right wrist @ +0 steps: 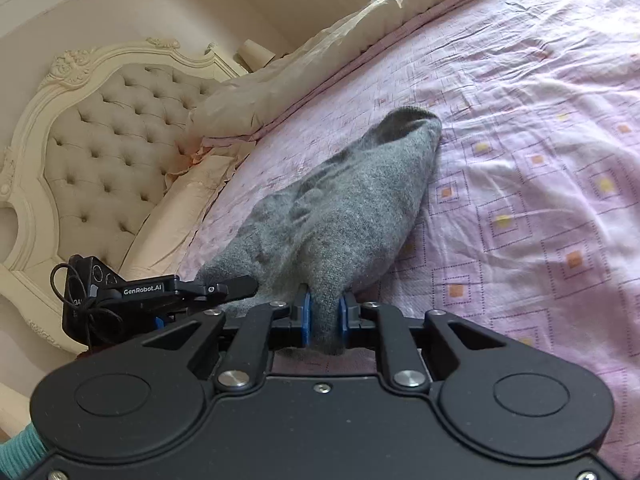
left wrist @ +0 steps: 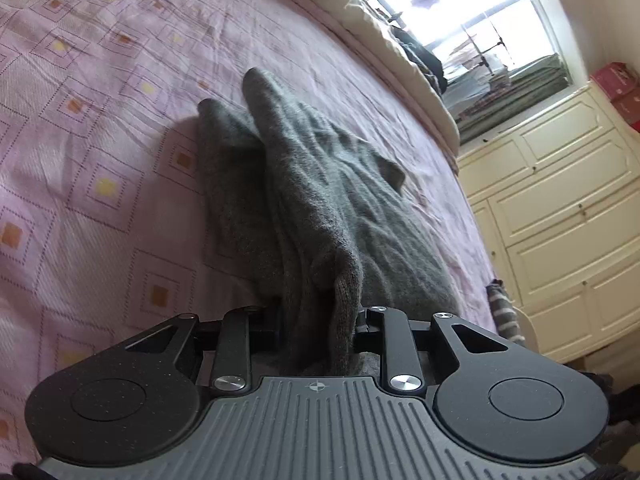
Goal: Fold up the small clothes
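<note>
Item: grey knit garment (left wrist: 316, 200), small, soft and fuzzy, lying on the bed over a pink bedsheet (left wrist: 100, 140) printed with nested squares in yellow and orange. In the left wrist view it stretches away from the camera in long wrinkled folds, with two rounded ends at the far side and one pointed flap turned up on its right edge. In the right wrist view the same garment (right wrist: 340, 216) narrows to a rounded, darker far end resting on the sheet.

Left hand-held gripper (left wrist: 318, 320): jaws clamped on the near edge of the garment, bunched cloth filling the gap between them. Its body also shows at the left of the right wrist view, marked "GenRobot.AI" (a thin black cord loops beside it), touching the garment's near left corner.

Right hand-held gripper (right wrist: 323, 312): blue-padded jaws closed on a gathered fold of the near edge, just beside the left one.

Surroundings: cream quilt (right wrist: 304, 64) bundled along the far side of the bed; tufted cream headboard (right wrist: 100, 152) with carved frame; cream panelled cabinets (left wrist: 560, 220) under a bright window (left wrist: 480, 12); red boxes (left wrist: 620, 92) on top of the cabinets.
</note>
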{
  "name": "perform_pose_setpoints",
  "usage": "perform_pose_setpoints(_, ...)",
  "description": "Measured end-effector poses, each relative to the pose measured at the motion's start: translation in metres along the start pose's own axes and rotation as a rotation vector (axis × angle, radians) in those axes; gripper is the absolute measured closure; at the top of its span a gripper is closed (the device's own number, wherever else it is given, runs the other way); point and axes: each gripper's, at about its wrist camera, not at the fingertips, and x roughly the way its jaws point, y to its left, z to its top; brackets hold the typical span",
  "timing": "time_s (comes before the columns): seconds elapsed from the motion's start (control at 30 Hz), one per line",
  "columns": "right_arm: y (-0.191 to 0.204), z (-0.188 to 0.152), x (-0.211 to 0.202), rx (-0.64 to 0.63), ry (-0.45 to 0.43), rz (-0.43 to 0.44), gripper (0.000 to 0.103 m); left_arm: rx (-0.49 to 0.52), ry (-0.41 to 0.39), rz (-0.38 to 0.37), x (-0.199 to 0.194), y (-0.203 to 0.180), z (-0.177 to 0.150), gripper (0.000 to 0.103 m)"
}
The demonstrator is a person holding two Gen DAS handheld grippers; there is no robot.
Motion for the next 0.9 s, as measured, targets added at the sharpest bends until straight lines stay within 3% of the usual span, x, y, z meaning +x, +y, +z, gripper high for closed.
perform_pose_setpoints(0.1, -0.007, -0.001, -0.006, -0.021, 0.072, -0.089, 0.073, 0.040, 0.027, 0.000, -0.001, -0.013, -0.018, 0.077)
perform_pose_setpoints(0.17, -0.009, -0.006, -0.010, -0.059, 0.085, -0.159, 0.073, 0.035, 0.056, 0.062, 0.004, -0.011, -0.030, 0.076)
perform_pose_setpoints(0.27, -0.010, -0.008, -0.024, -0.079, 0.053, -0.179, 0.071, 0.099, 0.049, 0.165, -0.002, -0.014, -0.046, 0.074)
perform_pose_setpoints(0.33, -0.007, -0.005, -0.034, -0.120, 0.012, -0.195, 0.055, 0.165, -0.005, 0.216, -0.018, -0.026, -0.049, 0.074)
perform_pose_setpoints(0.4, 0.001, -0.001, -0.036, -0.177, -0.028, -0.218, 0.053, 0.272, -0.079, 0.276, -0.034, -0.045, -0.046, 0.073)
perform_pose_setpoints(0.47, 0.008, 0.004, -0.035, -0.226, -0.059, -0.234, 0.053, 0.373, -0.152, 0.316, -0.045, -0.065, -0.042, 0.067)
perform_pose_setpoints(0.6, 0.018, 0.010, -0.023, -0.271, -0.092, -0.236, 0.050, 0.508, -0.252, 0.308, -0.042, -0.099, -0.029, 0.054)
perform_pose_setpoints(0.77, 0.032, 0.010, -0.007, -0.375, -0.111, -0.269, 0.044, 0.494, -0.289, 0.290, 0.008, -0.106, -0.005, 0.048)
perform_pose_setpoints(0.9, 0.041, 0.011, 0.004, -0.444, -0.113, -0.271, 0.041, 0.451, -0.272, 0.323, 0.035, -0.083, -0.001, 0.048)
